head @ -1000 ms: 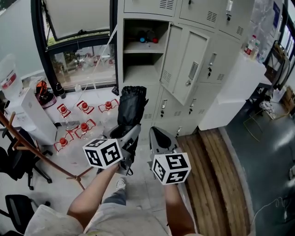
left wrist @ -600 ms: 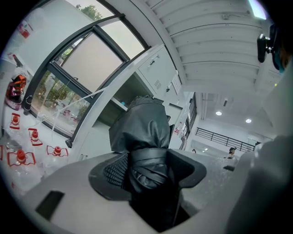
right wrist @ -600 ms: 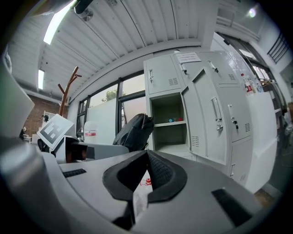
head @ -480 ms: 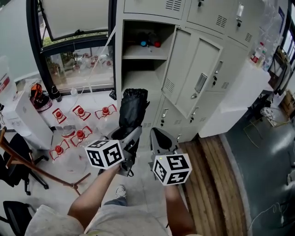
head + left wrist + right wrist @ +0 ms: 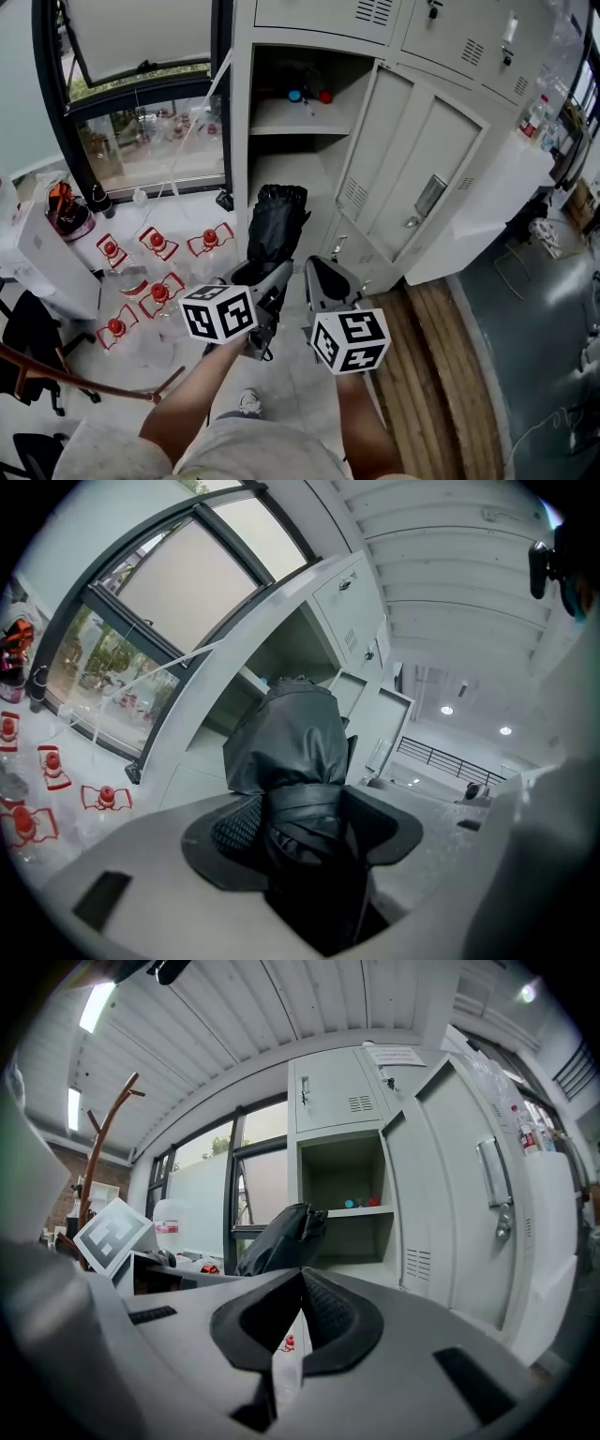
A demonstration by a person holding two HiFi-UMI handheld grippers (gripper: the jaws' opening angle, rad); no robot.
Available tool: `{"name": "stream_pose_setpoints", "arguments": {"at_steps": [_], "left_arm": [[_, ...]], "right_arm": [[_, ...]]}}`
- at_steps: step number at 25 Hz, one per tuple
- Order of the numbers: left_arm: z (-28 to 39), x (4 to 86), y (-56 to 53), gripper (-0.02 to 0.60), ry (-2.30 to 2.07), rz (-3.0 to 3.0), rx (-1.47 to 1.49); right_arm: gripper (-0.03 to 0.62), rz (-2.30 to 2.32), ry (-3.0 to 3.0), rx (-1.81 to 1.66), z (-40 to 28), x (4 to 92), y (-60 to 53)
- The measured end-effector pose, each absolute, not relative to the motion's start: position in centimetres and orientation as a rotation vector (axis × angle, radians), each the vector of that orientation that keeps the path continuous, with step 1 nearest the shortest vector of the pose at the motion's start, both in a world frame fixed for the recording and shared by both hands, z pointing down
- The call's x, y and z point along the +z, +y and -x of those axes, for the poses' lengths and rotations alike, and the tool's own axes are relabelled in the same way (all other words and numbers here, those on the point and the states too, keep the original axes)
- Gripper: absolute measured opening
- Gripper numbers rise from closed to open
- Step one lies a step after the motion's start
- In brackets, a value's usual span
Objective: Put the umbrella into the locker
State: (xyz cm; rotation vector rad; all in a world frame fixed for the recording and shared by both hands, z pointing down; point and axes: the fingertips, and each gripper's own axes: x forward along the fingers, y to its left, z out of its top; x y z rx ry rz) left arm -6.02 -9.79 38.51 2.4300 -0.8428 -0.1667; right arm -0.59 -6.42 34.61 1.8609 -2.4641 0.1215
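A folded black umbrella (image 5: 275, 223) sticks out forward from my left gripper (image 5: 263, 274), which is shut on its strapped lower part (image 5: 298, 819). Its bunched top (image 5: 291, 738) points at the grey locker's open compartment (image 5: 281, 150), a short way ahead. The locker door (image 5: 412, 178) hangs swung open to the right. My right gripper (image 5: 328, 278) is beside the left one, shut with nothing between its pads (image 5: 323, 1312). In the right gripper view the umbrella (image 5: 281, 1237) is to the left, in front of the locker (image 5: 342, 1194).
A shelf inside the locker (image 5: 286, 117) carries small red and blue items (image 5: 309, 96). Red-capped objects (image 5: 159, 267) lie on the floor by the window at left. A wooden coat stand (image 5: 89, 382), a chair (image 5: 28, 347) and a wooden step (image 5: 422, 356) flank me.
Both grippers and my view have moved closer to the locker, which now looms larger. The umbrella stays gripped in the left gripper; the right stays shut.
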Motion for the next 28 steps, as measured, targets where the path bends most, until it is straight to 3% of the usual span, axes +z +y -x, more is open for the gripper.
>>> {"name": "stream_pose_setpoints", "arguments": {"at_steps": [12,28], "left_arm": [[6.2,39.3,-16.4,0.261,-0.782,-2.44,-0.127],[3.1,40.7,-22.2,0.261,-0.838,-2.428,-0.115]], "right_arm": [[0.003,-1.882,-2.408,0.089,2.2,34.2,-13.2],[0.003,-1.814,-2.469,0.057,-0.7,34.7,-18.9]]}}
